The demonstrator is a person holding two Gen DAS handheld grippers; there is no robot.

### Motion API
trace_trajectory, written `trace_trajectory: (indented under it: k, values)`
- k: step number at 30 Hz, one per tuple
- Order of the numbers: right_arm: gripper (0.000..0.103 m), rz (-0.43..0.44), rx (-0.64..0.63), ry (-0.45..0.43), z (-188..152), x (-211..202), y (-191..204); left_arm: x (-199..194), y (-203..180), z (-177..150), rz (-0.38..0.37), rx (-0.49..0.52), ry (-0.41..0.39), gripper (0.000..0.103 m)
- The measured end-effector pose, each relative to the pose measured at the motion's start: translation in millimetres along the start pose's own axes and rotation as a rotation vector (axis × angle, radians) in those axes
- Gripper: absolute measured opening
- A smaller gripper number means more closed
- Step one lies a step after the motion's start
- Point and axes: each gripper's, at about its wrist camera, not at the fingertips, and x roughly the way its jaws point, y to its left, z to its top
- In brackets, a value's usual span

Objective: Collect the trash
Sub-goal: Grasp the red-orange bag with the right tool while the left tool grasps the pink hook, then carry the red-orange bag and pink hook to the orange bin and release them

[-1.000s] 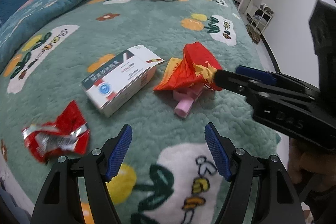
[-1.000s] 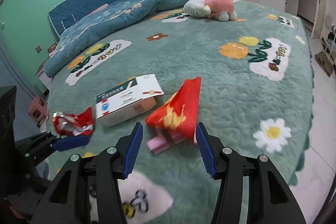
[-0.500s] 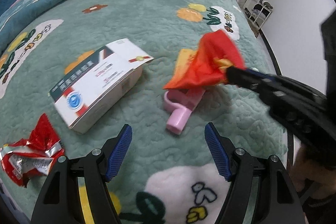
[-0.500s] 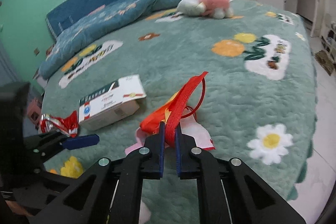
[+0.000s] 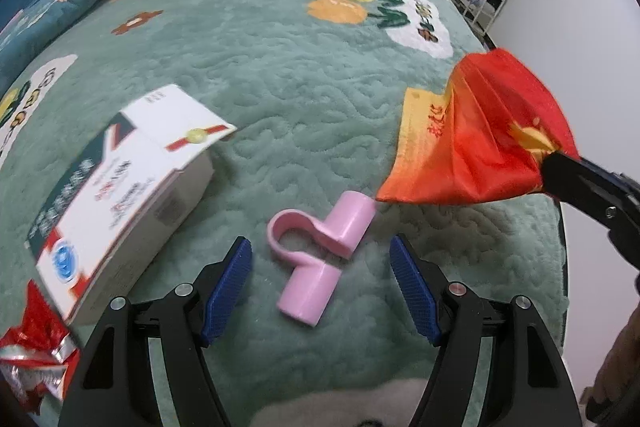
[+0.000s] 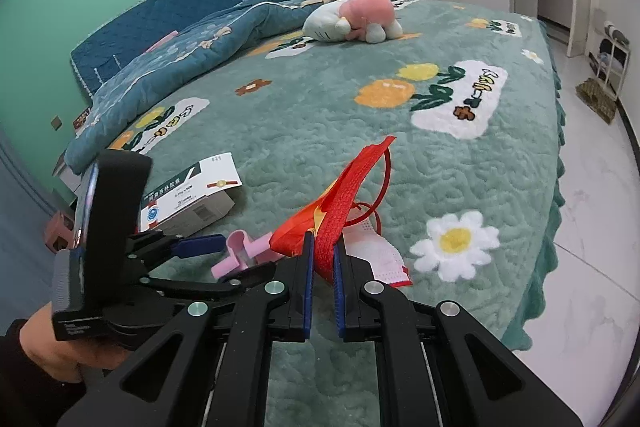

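Right gripper (image 6: 321, 259) pinches red-orange face mask (image 5: 476, 147) by folded edge — mask lifted off green bedspread (image 5: 280, 75), fanning out from closed fingertips, pleated, yellow print, red ear loop (image 6: 382, 183) dangling. Left gripper (image 5: 320, 275) spread wide, holding nothing — pink plastic clip (image 5: 320, 247) lies on bedspread between its blue pads (image 5: 228, 283), not touching. White medicine box (image 5: 124, 195) just left of it, flap open. Crumpled red foil wrapper (image 5: 34, 355) at far left.
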Motion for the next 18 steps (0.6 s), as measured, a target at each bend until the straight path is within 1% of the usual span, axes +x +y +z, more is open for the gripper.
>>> trace_trajectory:
  k: [2, 3, 5, 7, 13, 14, 18]
  values:
    - [0.009, 0.002, 0.004, 0.003, -1.5, 2.5, -0.2, 5.9, -2.4, -0.9, 0.014, 0.012, 0.011, 0.065]
    - [0.009, 0.002, 0.006, 0.004, -2.0, 3.2, -0.6, 6.8, -3.5, -2.4, 0.02, 0.02, 0.004, 0.064]
    - [0.009, 0.006, 0.008, 0.007, -3.3, 4.8, -0.6, 7.3, -4.6, -4.4, 0.028, 0.035, 0.0, 0.05]
    - [0.009, 0.005, 0.009, 0.011, -4.4, 6.3, -0.5, 5.4, -2.7, -5.4, 0.037, 0.029, -0.005, 0.047]
    - [0.009, 0.01, 0.02, 0.01, -6.1, 4.8, -0.2, 0.3, -4.1, -6.6, 0.039, 0.032, -0.02, 0.043]
    - [0.009, 0.01, 0.017, 0.009, -5.7, 4.7, 0.4, -3.0, -3.6, -7.9, 0.039, 0.026, -0.023, 0.04]
    - [0.009, 0.022, 0.01, -0.007, -5.6, -4.3, 4.5, -16.8, -3.9, -10.7, 0.043, 0.014, -0.042, 0.04]
